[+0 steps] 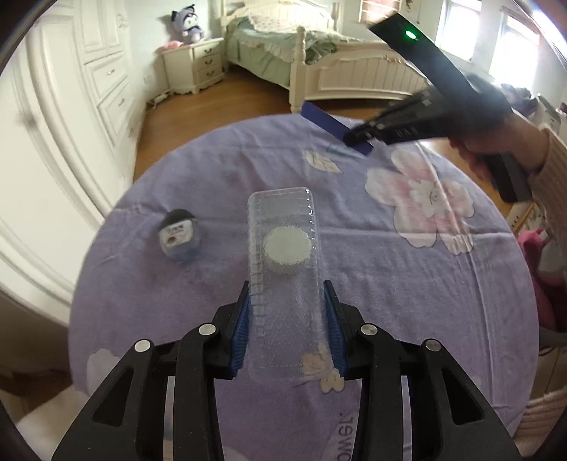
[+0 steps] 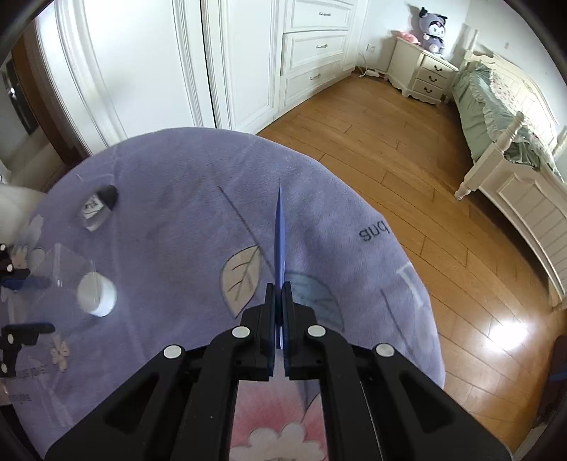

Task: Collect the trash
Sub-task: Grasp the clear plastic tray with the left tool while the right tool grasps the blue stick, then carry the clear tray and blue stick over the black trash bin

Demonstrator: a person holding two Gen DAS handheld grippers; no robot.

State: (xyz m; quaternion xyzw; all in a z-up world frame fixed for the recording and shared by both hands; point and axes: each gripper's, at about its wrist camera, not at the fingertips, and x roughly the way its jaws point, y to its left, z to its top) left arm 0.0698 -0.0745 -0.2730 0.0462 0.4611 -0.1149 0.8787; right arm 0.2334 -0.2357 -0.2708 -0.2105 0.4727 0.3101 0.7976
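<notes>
My left gripper [image 1: 287,287] is shut on a clear plastic tray [image 1: 283,255] above the purple floral tablecloth [image 1: 372,269]. A white round cap [image 1: 287,248] lies in the tray. A small bottle with a black cap [image 1: 179,234] lies on the cloth to the tray's left. My right gripper [image 2: 282,287] is shut on a flat blue card [image 2: 280,234], held edge-on above the cloth. In the left wrist view the right gripper [image 1: 358,136] hovers over the table's far edge with the blue card [image 1: 329,124]. The tray [image 2: 67,269], cap [image 2: 97,296] and bottle [image 2: 97,207] show at left in the right wrist view.
The round table stands in a bedroom with wood floor [image 2: 407,142]. White wardrobe drawers [image 2: 315,46], a nightstand [image 1: 195,65] with a plush toy [image 1: 187,21], and a bed [image 1: 319,53] lie beyond.
</notes>
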